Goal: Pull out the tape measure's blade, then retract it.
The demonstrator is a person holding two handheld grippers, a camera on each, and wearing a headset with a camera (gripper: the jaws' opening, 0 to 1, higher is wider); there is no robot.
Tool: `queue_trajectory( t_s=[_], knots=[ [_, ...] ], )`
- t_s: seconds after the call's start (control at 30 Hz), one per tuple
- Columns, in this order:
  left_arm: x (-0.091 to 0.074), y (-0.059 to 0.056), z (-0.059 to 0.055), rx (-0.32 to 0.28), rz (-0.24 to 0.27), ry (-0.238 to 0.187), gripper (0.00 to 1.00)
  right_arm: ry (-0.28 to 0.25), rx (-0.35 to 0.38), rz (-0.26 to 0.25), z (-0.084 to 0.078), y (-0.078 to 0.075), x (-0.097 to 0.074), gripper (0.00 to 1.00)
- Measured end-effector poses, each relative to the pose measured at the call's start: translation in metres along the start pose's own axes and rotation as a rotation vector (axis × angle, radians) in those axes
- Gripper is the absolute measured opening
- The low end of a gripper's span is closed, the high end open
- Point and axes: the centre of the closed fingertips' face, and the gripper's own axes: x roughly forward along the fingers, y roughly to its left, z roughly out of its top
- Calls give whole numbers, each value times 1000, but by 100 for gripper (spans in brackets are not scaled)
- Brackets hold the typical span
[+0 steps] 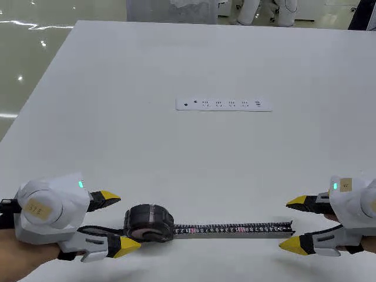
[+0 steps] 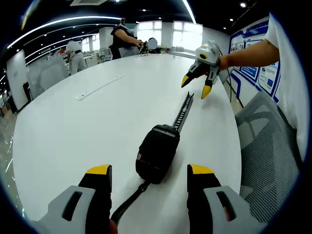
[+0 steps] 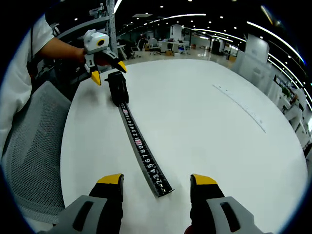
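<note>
A black tape measure (image 1: 149, 222) lies on the white table near its front edge, its dark blade (image 1: 235, 228) drawn out to the right and lying flat. My left gripper (image 1: 117, 222) is open just left of the case (image 2: 158, 151), the jaws apart on either side and not touching it. My right gripper (image 1: 296, 224) is open at the blade's far tip (image 3: 163, 189), which lies between the yellow fingertips (image 3: 110, 180) without contact. A black wrist strap (image 2: 127, 204) trails from the case toward my left gripper.
A white power strip (image 1: 223, 104) lies flat in the middle of the table (image 1: 188, 64). A grey mesh chair (image 2: 270, 146) stands by the table's near side. People work at another bench in the distance (image 2: 127, 36).
</note>
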Motion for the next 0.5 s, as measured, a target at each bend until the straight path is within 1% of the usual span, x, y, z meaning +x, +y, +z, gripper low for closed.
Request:
queue_trajectory(
  t_s=[0.03, 0.07, 0.1, 0.17, 0.23, 0.3, 0.33, 0.37, 0.43, 0.5],
  knots=[
    [-2, 0, 0, -12, 7, -2, 60, -8, 16, -6, 0, 1, -1, 54],
    [-5, -1, -1, -30, 14, -3, 60, -29, 45, -14, 2, 1, -2, 55],
    [-7, -2, 0, -45, 18, -13, 61, -35, 59, -23, 1, 2, -3, 55],
    [-12, -2, 1, -49, 41, -24, 62, -43, 67, -43, 0, 4, -6, 56],
    [-16, -3, 0, -67, 61, -34, 63, -65, 102, -58, 2, 8, -9, 57],
    [-19, -4, 0, -83, 72, -44, 64, -71, 108, -79, 2, 8, -10, 59],
    [-22, -5, 0, -92, 85, -55, 64, -82, 117, -90, 3, 9, -12, 60],
    [-23, -6, 0, -96, 87, -57, 64, -96, 128, -91, 5, 10, -14, 60],
    [-26, -7, -3, -110, 107, -63, 65, -96, 139, -101, 3, 13, -16, 61],
    [-29, -11, -5, -132, 111, -68, 66, -100, 150, -104, 2, 18, -17, 62]
  ],
)
